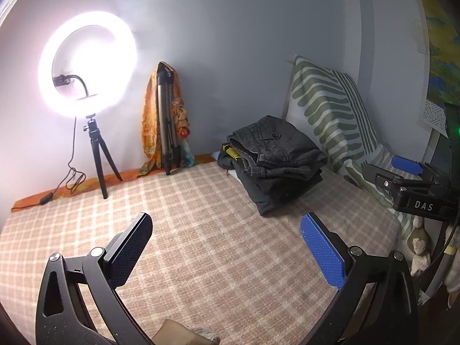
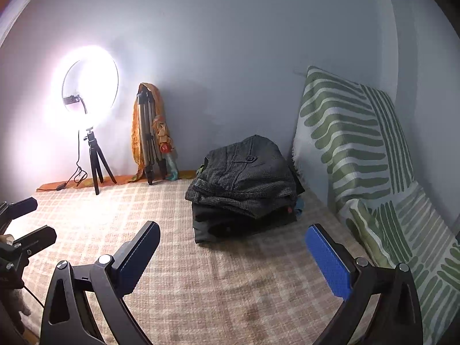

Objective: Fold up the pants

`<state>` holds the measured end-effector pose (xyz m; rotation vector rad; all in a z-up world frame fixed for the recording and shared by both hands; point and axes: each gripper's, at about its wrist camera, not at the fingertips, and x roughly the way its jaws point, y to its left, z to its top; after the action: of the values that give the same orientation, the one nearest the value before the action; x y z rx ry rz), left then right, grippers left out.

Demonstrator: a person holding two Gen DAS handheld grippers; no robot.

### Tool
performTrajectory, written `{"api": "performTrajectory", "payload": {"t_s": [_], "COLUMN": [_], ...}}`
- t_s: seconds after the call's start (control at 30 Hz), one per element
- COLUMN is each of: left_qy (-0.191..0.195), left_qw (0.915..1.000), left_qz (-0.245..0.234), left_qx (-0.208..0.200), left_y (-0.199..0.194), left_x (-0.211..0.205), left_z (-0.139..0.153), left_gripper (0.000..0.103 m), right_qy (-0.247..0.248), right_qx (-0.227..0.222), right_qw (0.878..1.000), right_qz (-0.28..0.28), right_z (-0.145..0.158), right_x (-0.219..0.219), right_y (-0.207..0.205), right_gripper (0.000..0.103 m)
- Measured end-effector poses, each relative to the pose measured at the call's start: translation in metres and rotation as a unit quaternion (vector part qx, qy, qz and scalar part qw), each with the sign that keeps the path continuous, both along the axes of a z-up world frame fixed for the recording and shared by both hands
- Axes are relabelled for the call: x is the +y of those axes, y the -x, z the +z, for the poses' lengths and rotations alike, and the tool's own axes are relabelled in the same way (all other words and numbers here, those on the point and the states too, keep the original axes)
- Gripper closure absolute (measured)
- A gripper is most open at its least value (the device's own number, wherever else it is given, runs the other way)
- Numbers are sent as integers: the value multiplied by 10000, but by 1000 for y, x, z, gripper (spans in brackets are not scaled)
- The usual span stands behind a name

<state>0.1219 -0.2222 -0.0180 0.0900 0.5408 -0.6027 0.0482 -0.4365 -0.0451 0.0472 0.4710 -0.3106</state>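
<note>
At the far side of the checked bed cover, against the striped cushion, a stack of folded pants rests. Left gripper and right gripper hover wide apart, empty. Judged step: between garments; next move requires fetching unfolded pants.

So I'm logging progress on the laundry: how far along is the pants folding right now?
Done, by the look of it: folded dark pants sit stacked in a pile near the green-patterned cushion. In hand: nothing; the left tongs and right tongs are both open over the bare checked blanket. Left: no unfolded pants are visible, so I can't tell whether more remain.
</note>
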Motion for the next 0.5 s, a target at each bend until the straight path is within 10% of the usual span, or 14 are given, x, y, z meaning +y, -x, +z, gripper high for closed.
{"api": "performTrajectory", "payload": {"t_s": [0.5], "left_qy": [26], "left_qw": [9999], "left_qz": [-112], "left_qx": [-14], "left_y": [3], "left_x": [1], "left_z": [3], "left_gripper": [0], "right_qy": [-167], "right_qx": [10], "right_qw": [9998], "right_qz": [-60], "right_z": [-4], "right_x": [2], "right_y": [6], "right_gripper": [0]}}
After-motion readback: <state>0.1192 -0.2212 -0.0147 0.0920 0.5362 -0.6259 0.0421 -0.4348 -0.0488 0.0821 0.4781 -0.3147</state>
